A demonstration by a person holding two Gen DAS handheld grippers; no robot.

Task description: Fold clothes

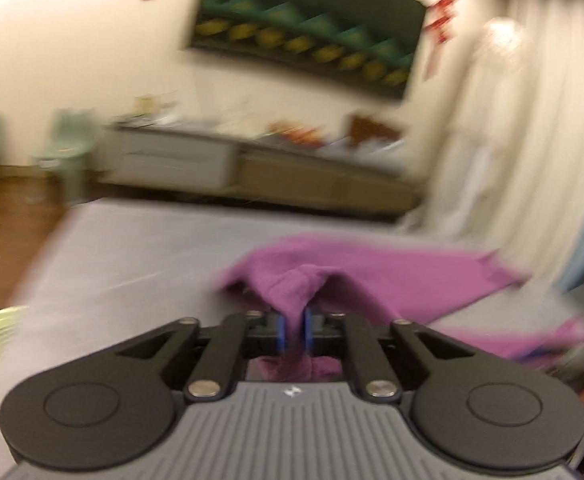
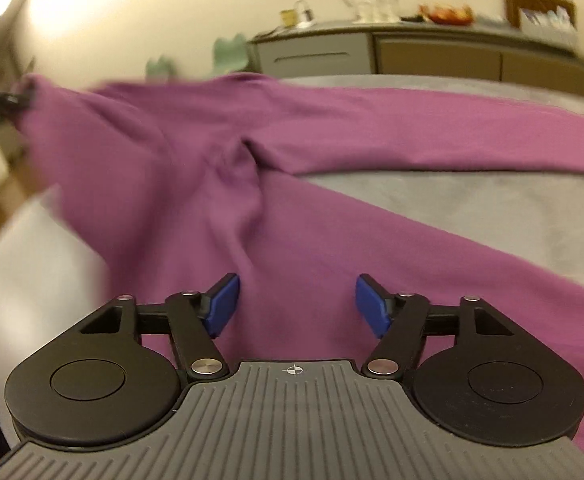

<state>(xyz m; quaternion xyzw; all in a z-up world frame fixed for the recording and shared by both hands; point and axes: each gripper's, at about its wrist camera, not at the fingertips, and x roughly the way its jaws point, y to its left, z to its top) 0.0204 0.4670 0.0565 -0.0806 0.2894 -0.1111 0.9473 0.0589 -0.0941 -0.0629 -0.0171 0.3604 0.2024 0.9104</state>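
Observation:
A purple garment (image 2: 284, 184) lies spread on a grey bed (image 2: 471, 208). In the right wrist view my right gripper (image 2: 296, 304) is open, its blue pads (image 2: 222, 306) apart just above the purple cloth, holding nothing. In the left wrist view my left gripper (image 1: 293, 328) is shut on a bunched edge of the purple garment (image 1: 371, 276) and lifts it off the bed (image 1: 132, 264). That left gripper also shows at the far left of the right wrist view (image 2: 10, 102), holding the raised corner. The left wrist view is blurred.
A long low cabinet (image 2: 431, 56) with cups and clutter on top stands against the wall beyond the bed. Small green chairs (image 1: 66, 148) stand at the left on the wood floor. White curtains (image 1: 531, 120) hang at the right. A dark picture (image 1: 303, 28) hangs on the wall.

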